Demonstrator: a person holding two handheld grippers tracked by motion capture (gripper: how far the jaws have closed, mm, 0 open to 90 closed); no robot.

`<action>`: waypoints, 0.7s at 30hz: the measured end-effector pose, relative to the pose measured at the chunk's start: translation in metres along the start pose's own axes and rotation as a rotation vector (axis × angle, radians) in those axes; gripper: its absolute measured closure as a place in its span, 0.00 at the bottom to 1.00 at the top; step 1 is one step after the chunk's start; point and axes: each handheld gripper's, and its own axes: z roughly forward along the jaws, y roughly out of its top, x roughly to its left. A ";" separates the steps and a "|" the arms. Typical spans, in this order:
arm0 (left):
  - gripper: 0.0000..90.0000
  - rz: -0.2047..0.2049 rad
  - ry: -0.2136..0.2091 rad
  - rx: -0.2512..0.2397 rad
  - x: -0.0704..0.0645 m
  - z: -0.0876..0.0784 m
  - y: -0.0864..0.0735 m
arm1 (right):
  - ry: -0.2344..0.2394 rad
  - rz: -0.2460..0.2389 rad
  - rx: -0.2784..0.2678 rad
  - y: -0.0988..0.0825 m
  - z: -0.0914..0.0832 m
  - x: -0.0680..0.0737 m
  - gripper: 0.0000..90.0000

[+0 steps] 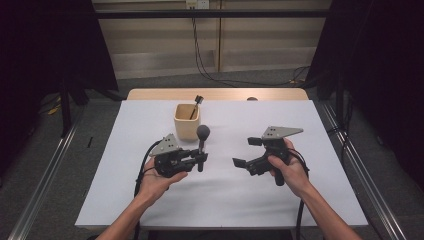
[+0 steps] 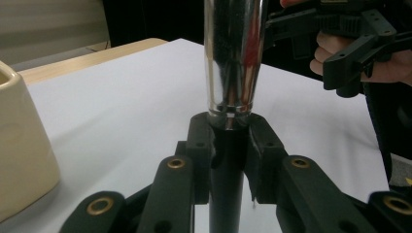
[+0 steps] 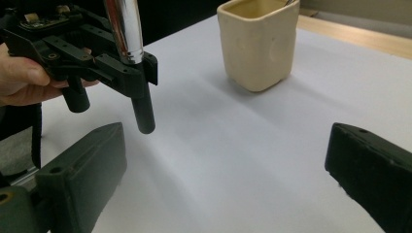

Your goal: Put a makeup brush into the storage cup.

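Setting: a person seated at a white desk (image 1: 225, 190), a pair of hand-held tongs in each hand.
Left tongs (image 1: 200, 159): clenched on the black handle of a makeup brush (image 1: 202, 145), held upright above the desk with its dark, rounded head on top.
Brush detail: in the left gripper view the jaws pinch the black handle just below the shiny metal ferrule (image 2: 234, 58), a low grip that seems meant to leave the upper part free.
Right tongs (image 1: 244, 152): released, jaws wide apart with nothing between them, pointed toward the brush from the person's right.
Cup (image 1: 186, 121): a cream square holder standing just behind the brush, with another dark-tipped tool (image 1: 195, 106) leaning inside.
Reading: the brush is held steady and clear of the desk, probably so the open tongs can take it or help guide it to the cup.
Distance: the two tongs are near, not touching.
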 end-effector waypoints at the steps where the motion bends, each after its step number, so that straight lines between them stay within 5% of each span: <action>1: 0.83 0.000 0.000 -0.001 0.000 -0.001 0.001 | -0.008 -0.001 -0.007 -0.001 -0.002 0.000 0.01; 21: 0.83 -0.003 0.062 -0.021 0.016 -0.021 0.010 | -0.160 0.011 -0.077 -0.031 -0.028 -0.003 0.02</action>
